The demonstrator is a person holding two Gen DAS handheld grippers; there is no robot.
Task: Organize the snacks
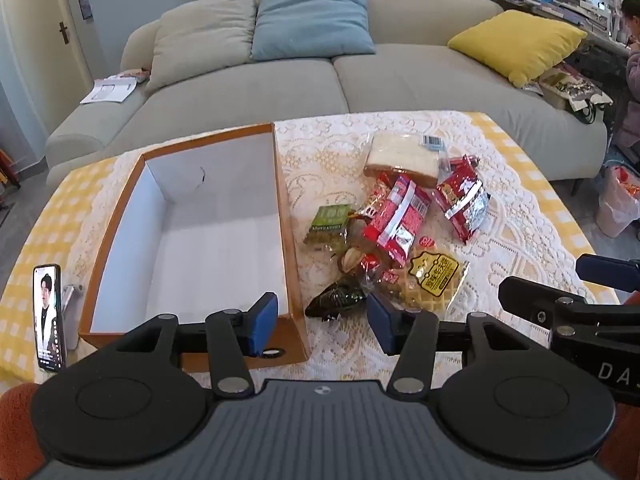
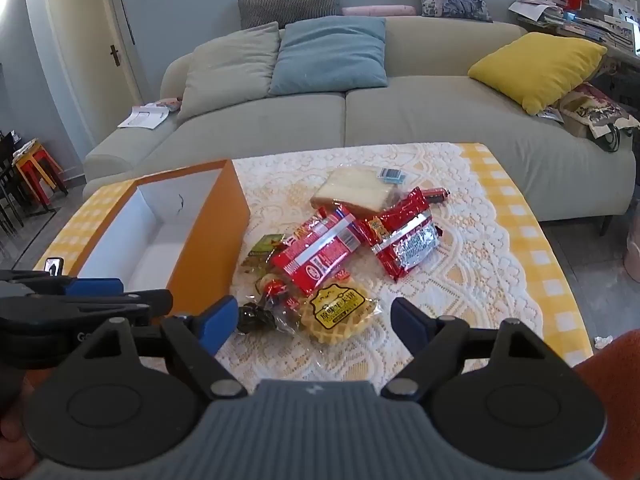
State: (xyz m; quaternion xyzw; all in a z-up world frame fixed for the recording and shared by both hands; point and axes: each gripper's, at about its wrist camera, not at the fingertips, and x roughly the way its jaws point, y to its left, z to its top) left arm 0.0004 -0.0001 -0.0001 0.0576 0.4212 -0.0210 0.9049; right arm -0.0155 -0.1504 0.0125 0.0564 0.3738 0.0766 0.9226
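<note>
**Both claws spread and empty, snack pile just ahead, box to its left**

The snacks lie in 1 loose heap on the lace tablecloth [image 2: 460, 264], just right of the orange box [image 1: 288, 240], whose white inside holds nothing. The box's long axis runs away from the person, toward the sofa [image 1: 360, 76].

The right gripper [image 2: 316, 320] has its jaws fully apart with nothing between them, tilted down at the near end of the heap. The waffle pack [image 2: 336, 312] sits straight ahead of it, between the lines of its 2 fingers, so I judge the right hand the nearer one for that piece. The left gripper [image 1: 322, 320] is also spread and holds nothing; it hangs over the box's near right corner, and the dark-wrapped snack [image 1: 336, 300] lies just beyond its gap.

Counted, as far as the overlap allows:
- 1 sliced bread pack [image 1: 404, 156], farthest away
- 2 large red packets: 1 striped red packet [image 1: 396, 220] with its long axis angled away to the right, 1 red-and-silver packet [image 1: 464, 200] beside it
- 1 green packet [image 1: 330, 224] nearest the box wall
- 1 waffle pack, 1 dark-wrapped snack
- several small red-wrapped pieces under the heap; their number I cannot tell

1 phone [image 1: 50, 316] stands left of the box.
</note>
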